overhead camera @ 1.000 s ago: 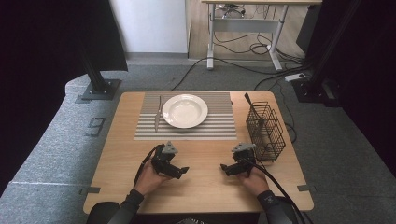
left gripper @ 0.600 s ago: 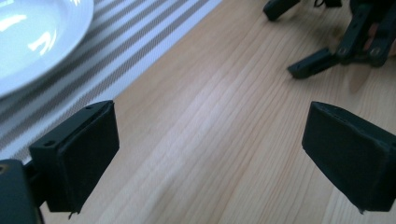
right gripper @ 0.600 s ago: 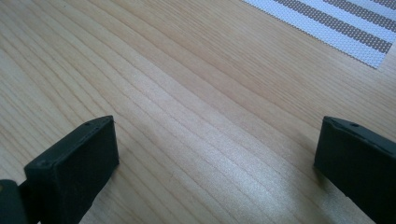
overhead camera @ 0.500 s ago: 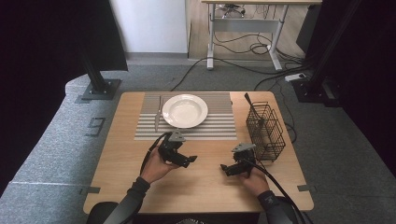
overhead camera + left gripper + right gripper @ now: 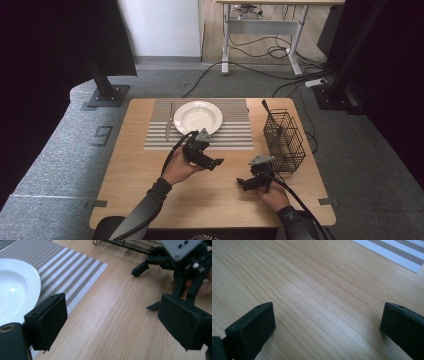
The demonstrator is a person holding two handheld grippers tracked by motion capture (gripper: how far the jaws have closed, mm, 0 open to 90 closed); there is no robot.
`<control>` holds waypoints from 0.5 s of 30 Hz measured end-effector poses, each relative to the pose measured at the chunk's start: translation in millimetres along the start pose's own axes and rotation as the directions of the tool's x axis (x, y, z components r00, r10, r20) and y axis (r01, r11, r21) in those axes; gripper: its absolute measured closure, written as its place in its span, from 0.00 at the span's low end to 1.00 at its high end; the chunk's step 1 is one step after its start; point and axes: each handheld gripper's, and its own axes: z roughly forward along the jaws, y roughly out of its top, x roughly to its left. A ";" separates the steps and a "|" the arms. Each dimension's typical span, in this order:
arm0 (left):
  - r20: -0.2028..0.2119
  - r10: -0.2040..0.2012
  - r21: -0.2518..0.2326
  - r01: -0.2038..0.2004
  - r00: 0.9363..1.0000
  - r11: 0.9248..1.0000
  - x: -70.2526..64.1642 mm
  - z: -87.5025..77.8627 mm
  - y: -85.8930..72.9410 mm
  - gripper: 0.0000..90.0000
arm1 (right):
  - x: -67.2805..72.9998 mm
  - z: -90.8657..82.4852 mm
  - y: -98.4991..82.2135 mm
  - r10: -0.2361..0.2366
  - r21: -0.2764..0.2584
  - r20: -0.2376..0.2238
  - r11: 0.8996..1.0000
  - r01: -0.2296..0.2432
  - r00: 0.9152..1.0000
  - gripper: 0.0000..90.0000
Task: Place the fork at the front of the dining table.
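The table [image 5: 150,200] is showing a pale wood top with fine grain and a smooth, faintly sheened finish. The striped placemat [image 5: 230,137] is looking woven and matt, its mesh texture visible in the right gripper view. The white plate [image 5: 198,117] is gleaming like glazed ceramic, catching a highlight. The cutlery basket [image 5: 285,142] is appearing as thin black wire. A knife [image 5: 169,125] is glinting like metal. The left gripper [image 5: 112,322] is presenting matt black pads [image 5: 50,320].
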 end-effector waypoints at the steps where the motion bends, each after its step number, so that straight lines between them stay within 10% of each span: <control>1: 0.003 0.005 -0.002 -0.005 1.000 1.000 -0.8 1.0 4.2 0.11 | 0.3 -0.3 -0.4 0.000 -0.002 0.000 1.000 0.000 1.000 0.00; 15: 0.028 0.092 -0.008 -0.092 0.995 0.996 -15.1 20.6 64.1 0.16 | 3.0 -5.0 -5.3 -0.009 -0.001 -0.006 1.000 0.009 1.000 0.00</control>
